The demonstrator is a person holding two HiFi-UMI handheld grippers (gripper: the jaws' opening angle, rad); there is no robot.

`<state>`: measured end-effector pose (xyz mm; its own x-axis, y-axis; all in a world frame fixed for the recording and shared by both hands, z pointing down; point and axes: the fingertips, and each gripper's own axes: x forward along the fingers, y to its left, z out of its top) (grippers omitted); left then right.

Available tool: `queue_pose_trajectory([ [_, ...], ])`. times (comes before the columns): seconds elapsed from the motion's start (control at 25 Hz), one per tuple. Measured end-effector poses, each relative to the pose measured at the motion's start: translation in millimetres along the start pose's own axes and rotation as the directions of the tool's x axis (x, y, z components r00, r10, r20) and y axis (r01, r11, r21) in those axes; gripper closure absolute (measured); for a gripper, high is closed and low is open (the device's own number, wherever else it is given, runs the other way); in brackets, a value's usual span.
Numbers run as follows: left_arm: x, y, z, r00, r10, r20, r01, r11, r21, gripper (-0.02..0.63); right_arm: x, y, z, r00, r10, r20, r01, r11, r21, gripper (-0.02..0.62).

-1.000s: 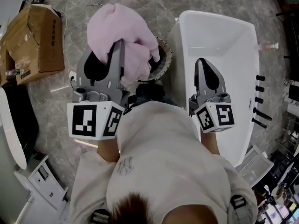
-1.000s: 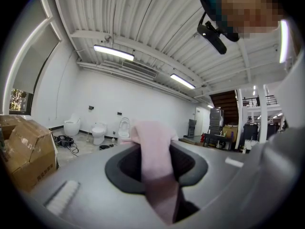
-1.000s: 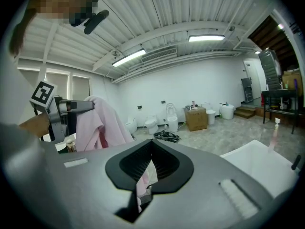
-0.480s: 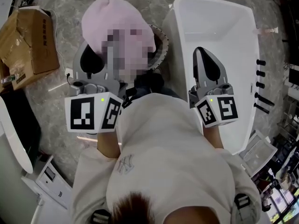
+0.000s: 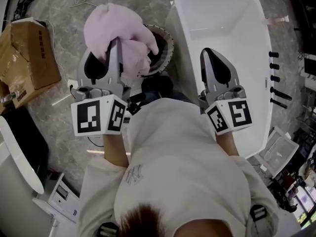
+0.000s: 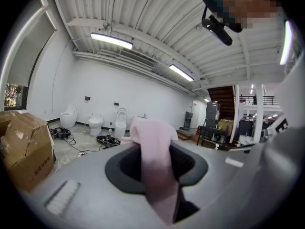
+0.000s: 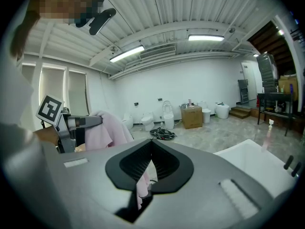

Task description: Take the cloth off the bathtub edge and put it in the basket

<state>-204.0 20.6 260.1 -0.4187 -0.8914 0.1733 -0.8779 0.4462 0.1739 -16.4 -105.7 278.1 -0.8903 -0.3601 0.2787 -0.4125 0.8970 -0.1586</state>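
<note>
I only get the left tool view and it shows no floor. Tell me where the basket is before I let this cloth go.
Observer: The basket stands on the floor against the bathtub's left side, partly hidden under the pink cloth.
Operator: Give me the cloth's position over it.
Observer: In the head view most of the cloth bulges to the left of the basket's rim. Only its right part overlaps the opening.
Operator: Report the right tool.
Observer: The right tool is above the bathtub with its jaws together, apart from the cloth.
</note>
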Motion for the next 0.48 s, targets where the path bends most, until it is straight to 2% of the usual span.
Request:
queue_pose_trajectory([
  [0.48, 16, 2, -33, 0.998, -0.039, -0.049, 0.038, 0.999, -0.008, 0.445, -7, -4, -4, 0.998, -0.056, -0.006, 0.056, 0.998, 0.000, 0.595],
])
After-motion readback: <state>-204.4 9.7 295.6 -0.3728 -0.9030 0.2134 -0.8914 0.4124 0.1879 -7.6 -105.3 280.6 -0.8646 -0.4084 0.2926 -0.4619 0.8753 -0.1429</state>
